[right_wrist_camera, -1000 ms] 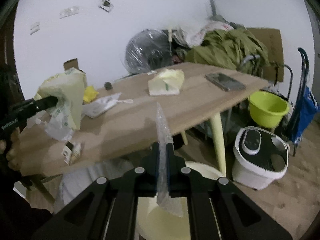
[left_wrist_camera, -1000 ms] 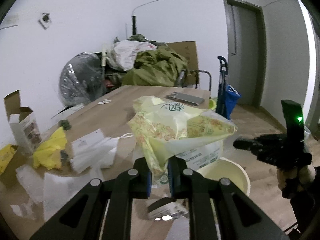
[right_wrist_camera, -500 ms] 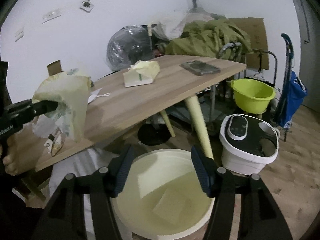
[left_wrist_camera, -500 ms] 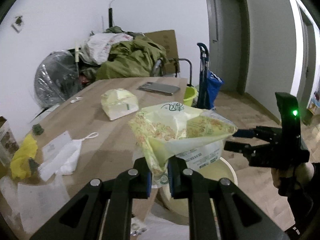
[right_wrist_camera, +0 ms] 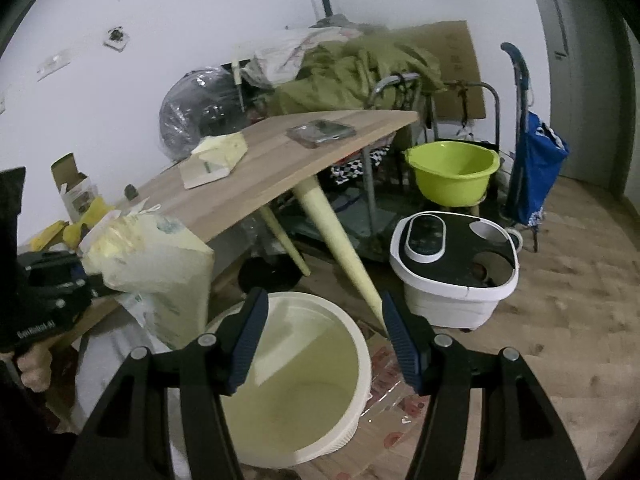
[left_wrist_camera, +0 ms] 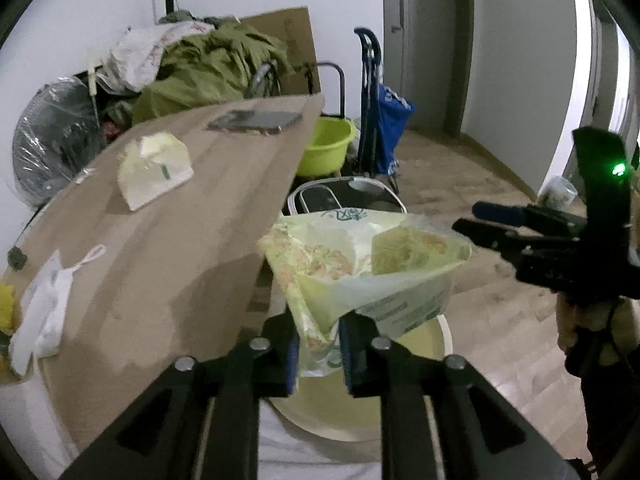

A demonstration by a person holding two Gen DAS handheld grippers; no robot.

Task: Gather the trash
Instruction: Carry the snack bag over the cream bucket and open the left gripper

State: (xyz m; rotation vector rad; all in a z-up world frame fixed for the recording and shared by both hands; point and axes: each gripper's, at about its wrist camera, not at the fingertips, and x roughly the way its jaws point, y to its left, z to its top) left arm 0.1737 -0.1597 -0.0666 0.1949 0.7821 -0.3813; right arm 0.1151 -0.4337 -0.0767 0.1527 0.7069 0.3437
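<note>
My left gripper has a crumpled yellow-green plastic bag pinched by its lower corner between the pads, and its jaws are opening. The bag hangs just past the table edge, above a cream round bin on the floor. In the right wrist view the same bag hangs left of the bin, which looks nearly empty. My right gripper stands open above the bin's far rim with nothing between its fingers. It also shows at the right of the left wrist view, the right gripper beside the bag.
The wooden table carries a tissue pack, white wrappers and a flat dark device. A slanted table leg, a white foot bath, a green basin and a blue trolley stand beyond the bin.
Both grippers moved from the table out over the bin. The right one let go of a clear plastic strip and opened. The left jaws have widened around the bag.
</note>
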